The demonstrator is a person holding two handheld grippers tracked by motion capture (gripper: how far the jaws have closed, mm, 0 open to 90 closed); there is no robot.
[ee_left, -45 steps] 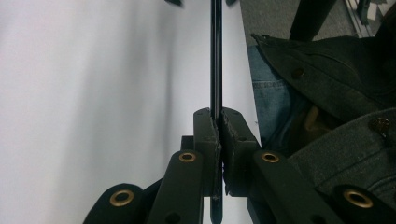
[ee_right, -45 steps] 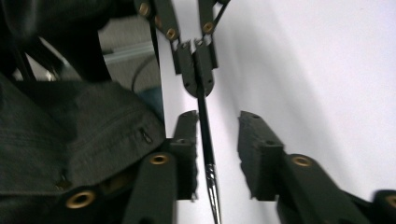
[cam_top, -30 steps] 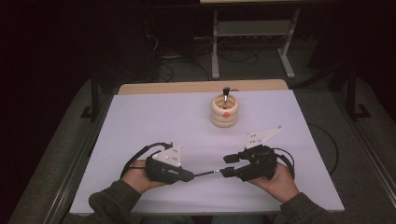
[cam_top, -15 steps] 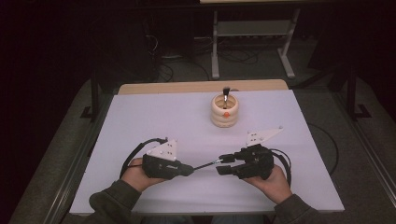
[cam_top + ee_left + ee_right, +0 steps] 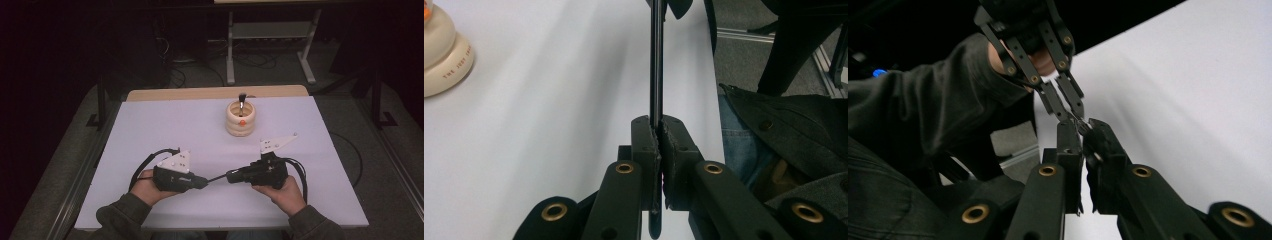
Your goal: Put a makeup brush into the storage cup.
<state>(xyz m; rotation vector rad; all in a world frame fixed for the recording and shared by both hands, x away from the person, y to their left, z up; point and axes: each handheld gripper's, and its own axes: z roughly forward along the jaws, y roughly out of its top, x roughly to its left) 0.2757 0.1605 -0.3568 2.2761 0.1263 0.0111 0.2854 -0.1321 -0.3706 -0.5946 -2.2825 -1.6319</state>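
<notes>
At the near edge of the white-covered bench (image 5: 150, 130), between both hands: one thin black rod-shaped tool (image 5: 216, 178), level above the surface. Left tongs (image 5: 204, 182) pinch one end; right tongs (image 5: 231, 176), jaws just closed, pinch the other. Step: hand-to-hand transfer. Next move likely calls for one release, then carriage toward the cream ribbed ceramic holder (image 5: 240, 119).
</notes>
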